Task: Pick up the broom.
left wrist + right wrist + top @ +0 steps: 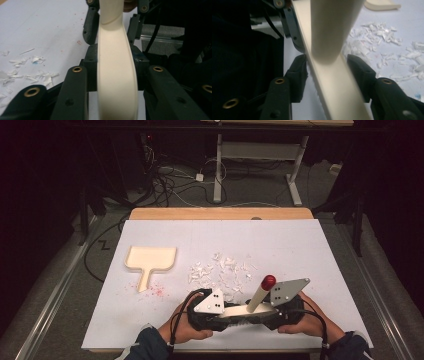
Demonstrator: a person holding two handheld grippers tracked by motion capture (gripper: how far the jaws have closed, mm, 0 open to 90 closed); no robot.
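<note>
The brush (250, 310), a cream-coloured hand broom with a flat head and a round handle tipped by a red knob (268, 281), is held at the near edge of the table, between the two grippers. Its head runs level from one gripper to the other; its handle rises tilted up and away from the person.

The left gripper (222, 312) is clamped on one end of the brush head. In the left gripper view, the head (116, 75) stands edge-on between the black jaws, with both pads pressed against it.

The right gripper (267, 312) faces the left one from the other end. In the right gripper view, the brush head (332, 85) passes between the jaws; the left pad lies against it, the right pad stands just clear, so this gripper is parted around the head rather than gripping it.

Beyond the grippers, white paper scraps (220, 272) lie scattered across the middle of the white table cover (310, 250). A cream dustpan (149, 261) lies flat well to the left, handle toward the person, with red specks (155, 291) just beside the handle.
</note>
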